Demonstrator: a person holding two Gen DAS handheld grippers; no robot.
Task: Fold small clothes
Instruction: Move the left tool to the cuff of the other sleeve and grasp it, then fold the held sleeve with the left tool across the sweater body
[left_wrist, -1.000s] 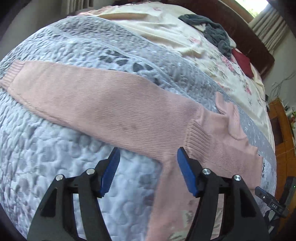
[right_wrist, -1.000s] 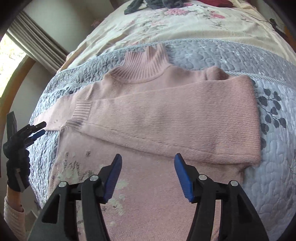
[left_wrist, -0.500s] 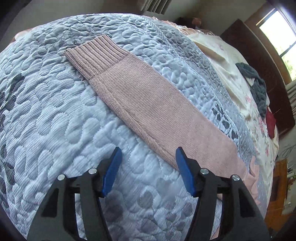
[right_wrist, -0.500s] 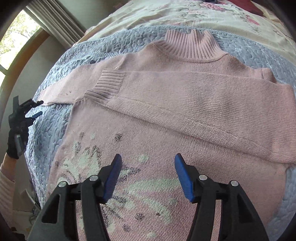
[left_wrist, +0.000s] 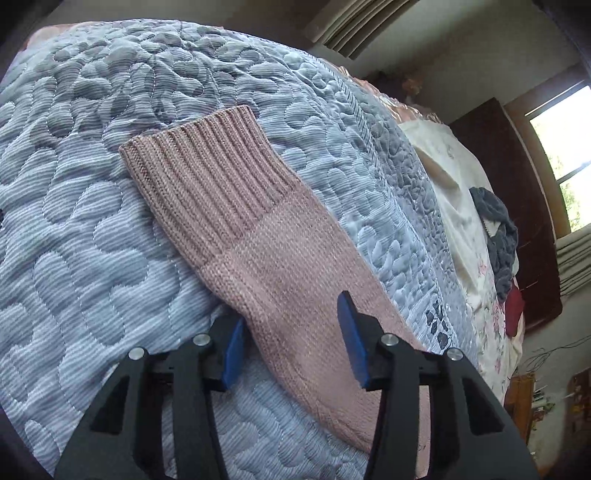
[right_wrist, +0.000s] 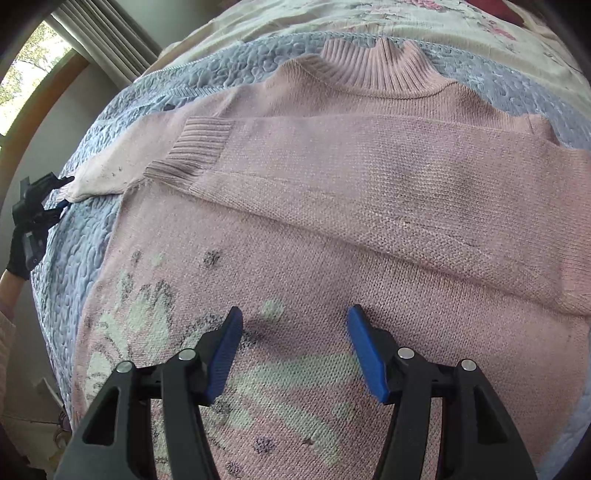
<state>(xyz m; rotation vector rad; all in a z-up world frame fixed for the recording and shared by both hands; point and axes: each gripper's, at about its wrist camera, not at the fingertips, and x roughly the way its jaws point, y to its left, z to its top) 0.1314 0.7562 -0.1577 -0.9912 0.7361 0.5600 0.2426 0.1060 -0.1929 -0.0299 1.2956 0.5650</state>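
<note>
Hovering with blue pads spread and empty, left gripper (left_wrist: 291, 341) straddled the pink sleeve (left_wrist: 258, 240), ribbed cuff (left_wrist: 199, 173) ahead on grey quilt (left_wrist: 74, 221). Hanging likewise parted and empty, right gripper (right_wrist: 293, 352) sat over pink sweater (right_wrist: 332, 258), folded sleeve across ahead, collar (right_wrist: 376, 66) beyond.

Your left tongs (left_wrist: 291, 339), jaws apart, straddle the pink sleeve (left_wrist: 284, 266) lying flat on the grey quilt (left_wrist: 85, 236); its ribbed cuff (left_wrist: 207, 177) points away from you.
</note>
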